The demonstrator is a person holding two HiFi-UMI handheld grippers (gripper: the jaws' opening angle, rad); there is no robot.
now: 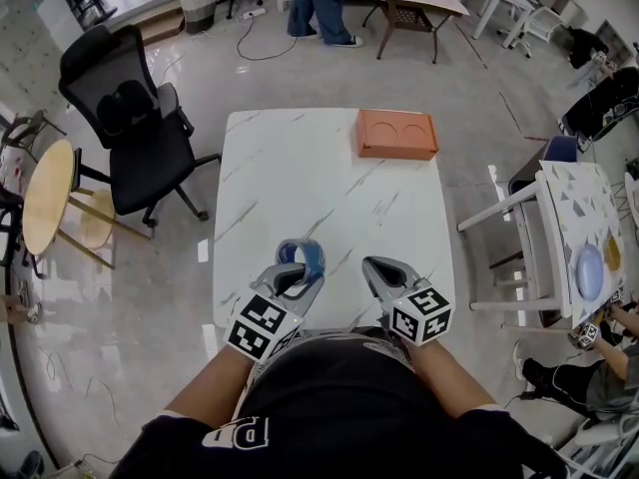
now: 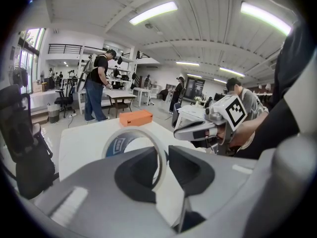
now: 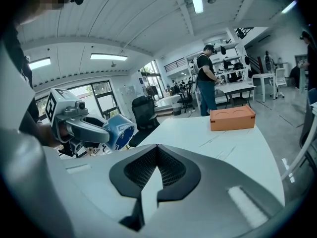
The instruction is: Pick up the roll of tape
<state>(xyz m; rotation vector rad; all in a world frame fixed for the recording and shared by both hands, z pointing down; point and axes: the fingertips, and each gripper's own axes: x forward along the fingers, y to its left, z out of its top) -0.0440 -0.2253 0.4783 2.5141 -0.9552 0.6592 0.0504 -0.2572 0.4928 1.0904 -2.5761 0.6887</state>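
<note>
The roll of tape [image 1: 302, 258], blue with a pale inner ring, stands upright in my left gripper [image 1: 296, 273] over the near part of the white marble table [image 1: 300, 168]. In the left gripper view the two jaws pinch the wall of the tape roll [image 2: 130, 143], one inside the ring and one outside, so the left gripper [image 2: 163, 165] is shut on it. My right gripper [image 1: 382, 272] hovers just to the right of the roll with its jaws together and nothing in them. The right gripper view shows the right gripper [image 3: 157, 150] shut, with the blue tape roll [image 3: 119, 130] at the left.
An orange box [image 1: 396, 134] lies at the table's far right corner. A black office chair [image 1: 130, 128] and a round wooden side table [image 1: 48, 196] stand to the left. White chairs [image 1: 514, 257] crowd the right side. A person [image 1: 321, 3] stands beyond the table.
</note>
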